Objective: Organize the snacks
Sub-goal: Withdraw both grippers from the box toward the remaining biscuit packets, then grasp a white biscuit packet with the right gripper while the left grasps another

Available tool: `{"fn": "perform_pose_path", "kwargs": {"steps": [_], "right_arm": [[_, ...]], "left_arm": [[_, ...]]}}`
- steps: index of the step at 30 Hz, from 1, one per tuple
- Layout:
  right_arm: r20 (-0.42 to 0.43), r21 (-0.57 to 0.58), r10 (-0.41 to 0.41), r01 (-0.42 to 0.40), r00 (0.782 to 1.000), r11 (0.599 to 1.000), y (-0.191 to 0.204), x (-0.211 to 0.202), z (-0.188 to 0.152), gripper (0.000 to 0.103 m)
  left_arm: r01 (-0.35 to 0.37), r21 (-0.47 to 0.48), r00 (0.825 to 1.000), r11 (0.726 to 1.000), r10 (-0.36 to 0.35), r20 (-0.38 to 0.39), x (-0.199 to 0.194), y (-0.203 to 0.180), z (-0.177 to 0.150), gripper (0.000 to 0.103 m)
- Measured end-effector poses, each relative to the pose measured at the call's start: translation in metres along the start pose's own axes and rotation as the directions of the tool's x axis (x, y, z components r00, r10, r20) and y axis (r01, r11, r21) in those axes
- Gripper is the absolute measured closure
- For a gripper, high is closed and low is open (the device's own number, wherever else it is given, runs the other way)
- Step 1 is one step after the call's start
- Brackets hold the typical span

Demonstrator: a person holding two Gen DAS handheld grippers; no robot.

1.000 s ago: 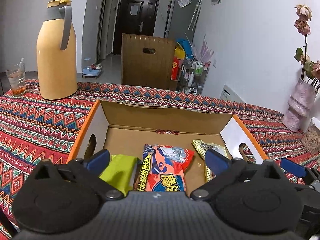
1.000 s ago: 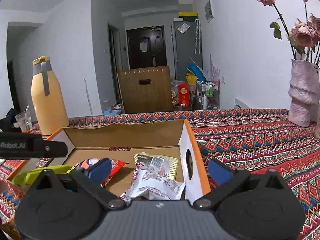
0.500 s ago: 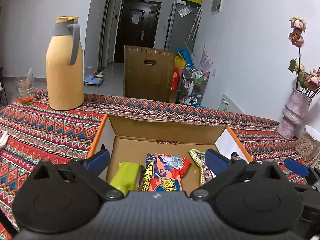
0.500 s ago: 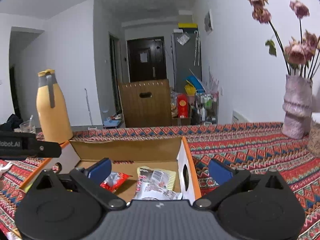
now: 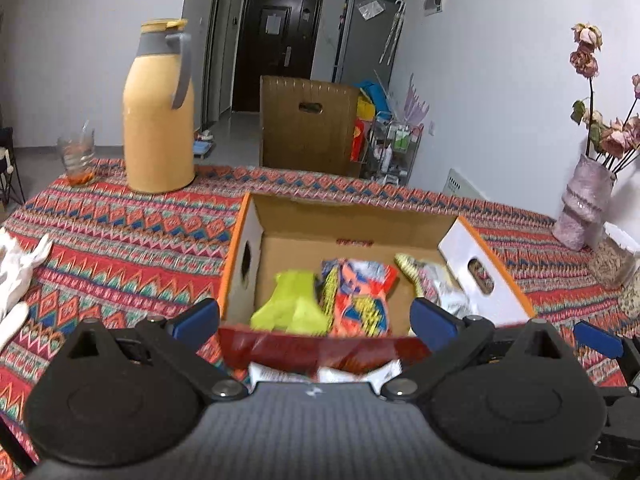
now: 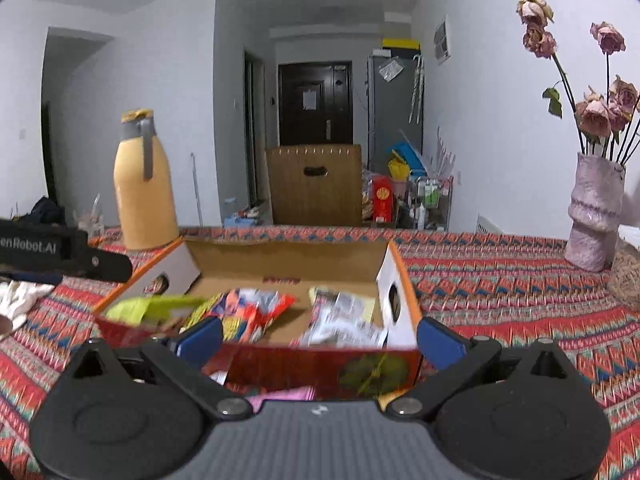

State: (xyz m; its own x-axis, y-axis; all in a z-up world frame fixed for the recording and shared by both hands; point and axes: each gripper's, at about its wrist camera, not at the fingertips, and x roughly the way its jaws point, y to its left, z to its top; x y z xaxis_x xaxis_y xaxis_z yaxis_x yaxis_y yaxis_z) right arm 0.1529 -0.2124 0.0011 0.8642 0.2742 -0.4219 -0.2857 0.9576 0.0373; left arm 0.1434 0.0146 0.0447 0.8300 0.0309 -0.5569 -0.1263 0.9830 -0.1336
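**Both grippers wide apart at the near side of the snack box**

You held the left gripper with its blue fingers spread wide, gripping nothing. It was at the near wall of the cardboard box, toward its left half. You held the right gripper also spread wide and empty, at the same near wall, toward the box's right end.

Inside the box, the green packet lay by the left wall. The orange packet lay just right of it, in the middle. The silver packet lay by the right wall, on top of a yellow one.

Behind the box to the left stood the yellow thermos and a glass. Far right of the box stood the pink vase.
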Motion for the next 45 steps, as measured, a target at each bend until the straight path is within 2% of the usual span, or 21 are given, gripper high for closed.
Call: {"fn": "perform_pose_path", "kwargs": {"steps": [14, 18, 26, 30, 36, 40, 42, 44, 45], "right_arm": [[-0.128, -0.012, 0.021, -0.023, 0.992, 1.000, 0.035, -0.019, -0.052, 0.000], [-0.160, -0.009, 0.018, -0.019, 0.987, 1.000, 0.042, -0.019, -0.064, 0.000], [-0.194, -0.006, -0.007, 0.006, 0.981, 1.000, 0.056, -0.011, -0.071, 0.022], [-0.205, -0.005, -0.013, 0.012, 0.979, 1.000, 0.058, -0.008, -0.074, 0.027], [-0.224, -0.013, -0.002, -0.001, 0.975, 1.000, 0.060, -0.005, -0.079, 0.035], [-0.244, -0.019, 0.006, -0.011, 0.970, 1.000, 0.062, -0.001, -0.083, 0.046], [-0.239, -0.015, 0.013, -0.017, 0.971, 1.000, 0.062, -0.001, -0.083, 0.047], [-0.237, -0.012, 0.029, -0.033, 0.971, 0.999, 0.062, -0.002, -0.083, 0.056], [-0.234, -0.014, 0.035, -0.040, 0.972, 0.999, 0.063, -0.002, -0.083, 0.058]], "left_arm": [[-0.015, 0.013, 0.995, 1.000, 0.016, -0.099, -0.018, 0.037, -0.057, 0.000], [-0.009, -0.008, 0.995, 1.000, 0.008, -0.095, -0.016, 0.051, -0.073, 0.000], [0.006, -0.035, 0.995, 0.999, -0.009, -0.100, -0.005, 0.060, -0.088, 0.000], [0.009, -0.050, 0.995, 0.999, -0.015, -0.103, -0.003, 0.062, -0.091, 0.000], [0.012, -0.058, 0.993, 0.998, -0.019, -0.113, -0.002, 0.062, -0.093, 0.000], [0.012, -0.057, 0.993, 0.998, -0.019, -0.120, -0.001, 0.062, -0.094, 0.000], [0.012, -0.058, 0.993, 0.998, -0.019, -0.121, -0.001, 0.062, -0.094, 0.000], [0.013, -0.058, 0.992, 0.998, -0.020, -0.123, -0.001, 0.062, -0.094, 0.000], [0.012, -0.058, 0.992, 0.998, -0.019, -0.125, 0.000, 0.062, -0.094, 0.000]]}}
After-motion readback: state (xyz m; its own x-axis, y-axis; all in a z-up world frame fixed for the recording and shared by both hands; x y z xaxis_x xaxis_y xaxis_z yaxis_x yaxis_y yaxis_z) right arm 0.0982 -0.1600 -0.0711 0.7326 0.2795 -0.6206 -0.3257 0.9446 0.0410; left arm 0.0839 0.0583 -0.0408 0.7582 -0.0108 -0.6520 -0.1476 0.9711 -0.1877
